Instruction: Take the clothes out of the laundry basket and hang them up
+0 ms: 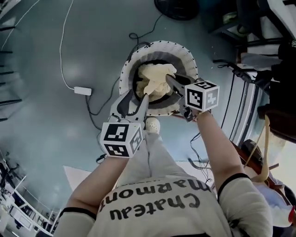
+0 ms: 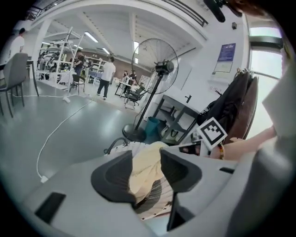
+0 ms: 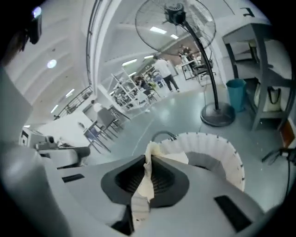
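Cream garment (image 1: 155,78) is pinched by a fold in the shut right gripper (image 3: 146,171), which only the right gripper view shows. The left gripper's (image 2: 147,175) 2 jaws stand apart, framing cloth in the laundry basket (image 1: 187,55) beyond.

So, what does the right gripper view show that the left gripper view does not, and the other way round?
Only the right gripper view: the right gripper with its jaws shut on a fold of the cream garment. Only the left gripper view: the left gripper with its jaws apart and not clamping the cloth, plus the right gripper's marker cube. Both: the cream garment, the white laundry basket and the standing fan.
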`<act>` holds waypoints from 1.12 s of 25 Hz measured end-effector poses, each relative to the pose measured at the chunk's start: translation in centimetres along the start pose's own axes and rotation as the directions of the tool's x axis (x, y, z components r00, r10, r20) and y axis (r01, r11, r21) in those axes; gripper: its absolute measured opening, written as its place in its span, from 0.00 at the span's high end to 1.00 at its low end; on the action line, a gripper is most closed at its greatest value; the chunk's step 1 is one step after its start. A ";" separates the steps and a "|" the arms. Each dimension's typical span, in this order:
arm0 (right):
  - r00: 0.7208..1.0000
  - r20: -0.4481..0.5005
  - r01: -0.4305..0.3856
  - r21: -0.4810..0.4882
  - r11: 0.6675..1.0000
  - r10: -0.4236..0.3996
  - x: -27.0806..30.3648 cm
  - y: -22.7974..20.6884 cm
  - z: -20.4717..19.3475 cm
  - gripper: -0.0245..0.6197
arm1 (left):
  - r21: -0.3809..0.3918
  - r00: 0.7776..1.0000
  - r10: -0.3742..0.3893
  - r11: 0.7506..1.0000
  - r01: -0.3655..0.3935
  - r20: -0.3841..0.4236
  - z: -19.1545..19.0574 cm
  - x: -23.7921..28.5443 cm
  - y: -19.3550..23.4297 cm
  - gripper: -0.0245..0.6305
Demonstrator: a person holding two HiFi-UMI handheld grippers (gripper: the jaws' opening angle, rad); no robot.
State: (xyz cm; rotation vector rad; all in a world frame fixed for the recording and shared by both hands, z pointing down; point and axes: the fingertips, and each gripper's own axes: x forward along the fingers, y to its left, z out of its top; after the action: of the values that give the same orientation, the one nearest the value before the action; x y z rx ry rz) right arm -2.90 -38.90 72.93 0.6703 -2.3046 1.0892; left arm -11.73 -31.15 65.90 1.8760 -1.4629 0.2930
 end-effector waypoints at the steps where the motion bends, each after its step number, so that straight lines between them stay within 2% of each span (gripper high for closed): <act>1: 0.999 0.009 -0.031 -0.024 0.999 0.032 -2.4 2.0 1.5 0.89 | 0.008 1.000 -0.007 1.000 0.007 0.008 1.1 -1.5 -1.0 0.68; 3: 0.996 0.025 -0.081 -0.091 0.993 0.084 -7.0 5.7 4.9 0.89 | 0.028 0.999 -0.040 0.999 0.039 0.034 3.5 -4.1 -3.0 0.67; 5: 0.990 0.052 -0.121 -0.181 0.976 0.132 -11.3 9.0 8.9 0.89 | 0.072 0.986 -0.144 0.988 0.138 0.080 6.8 -6.0 -5.6 0.67; 7: 0.979 0.083 -0.156 -0.287 0.945 0.187 -15.3 12.8 12.6 0.89 | 0.161 0.954 -0.281 0.951 0.263 0.101 10.4 -7.9 -8.8 0.79; 9: 0.965 0.094 -0.189 -0.390 0.901 0.243 -19.1 17.3 15.2 0.89 | 0.286 0.928 -0.355 0.906 0.311 0.113 14.3 -10.1 -11.6 0.77; 10: 0.959 0.096 -0.199 -0.438 0.877 0.265 -20.8 19.7 16.1 0.89 | 0.346 0.917 -0.380 0.882 0.320 0.122 16.2 -11.3 -12.8 0.72; 11: 0.955 0.097 -0.203 -0.482 0.852 0.282 -22.3 21.9 16.6 0.89 | 0.398 0.904 -0.408 0.856 0.331 0.126 18.1 -12.7 -14.0 0.65; 14: 0.946 0.078 -0.206 -0.602 0.771 0.314 -26.4 28.1 17.0 0.89 | 0.546 0.866 -0.491 0.754 0.366 0.097 22.0 -17.3 -17.1 0.59; 16: 0.946 0.067 -0.196 -0.662 0.723 0.317 -28.6 31.7 16.7 0.89 | 0.638 0.841 -0.540 0.661 0.395 0.038 22.8 -20.4 -18.9 0.57; 18: 0.946 0.078 -0.177 -0.691 0.701 0.316 -30.4 34.8 16.2 0.89 | 0.684 0.796 -0.604 0.564 0.464 -0.041 22.6 -23.5 -20.7 0.57; 19: 0.944 0.094 -0.164 -0.696 0.699 0.315 -31.1 36.2 15.9 0.89 | 0.690 0.775 -0.629 0.531 0.492 -0.068 22.3 -24.9 -21.3 0.60; 20: 0.943 0.115 -0.147 -0.696 0.703 0.312 -31.7 37.5 15.5 0.89 | 0.692 0.761 -0.644 0.513 0.508 -0.081 22.1 -26.2 -21.6 0.74; 21: 0.942 0.139 -0.128 -0.693 0.709 0.306 -32.3 38.5 15.1 0.89 | 0.692 0.752 -0.653 0.504 0.517 -0.086 22.1 -27.5 -21.7 0.84; 24: 0.935 0.204 -0.080 -0.674 0.734 0.289 -33.5 40.2 13.9 0.89 | 0.715 0.748 -0.658 0.481 0.508 -0.089 22.4 -31.0 -22.2 0.89; 27: 0.919 0.261 -0.071 -0.631 0.773 0.297 -34.5 41.4 12.3 0.89 | 0.761 0.762 -0.639 0.441 0.475 -0.106 22.2 -33.6 -22.9 0.89; 28: 0.913 0.280 -0.067 -0.618 0.783 0.298 -34.7 41.7 11.9 0.89 | 0.770 0.766 -0.633 0.435 0.467 -0.108 22.2 -34.3 -23.0 0.89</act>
State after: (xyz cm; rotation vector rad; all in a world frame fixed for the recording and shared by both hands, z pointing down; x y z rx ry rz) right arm -5.19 -17.59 21.64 0.4103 -2.8743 0.2465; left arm -7.50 -18.19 21.03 3.0610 -0.7251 0.4539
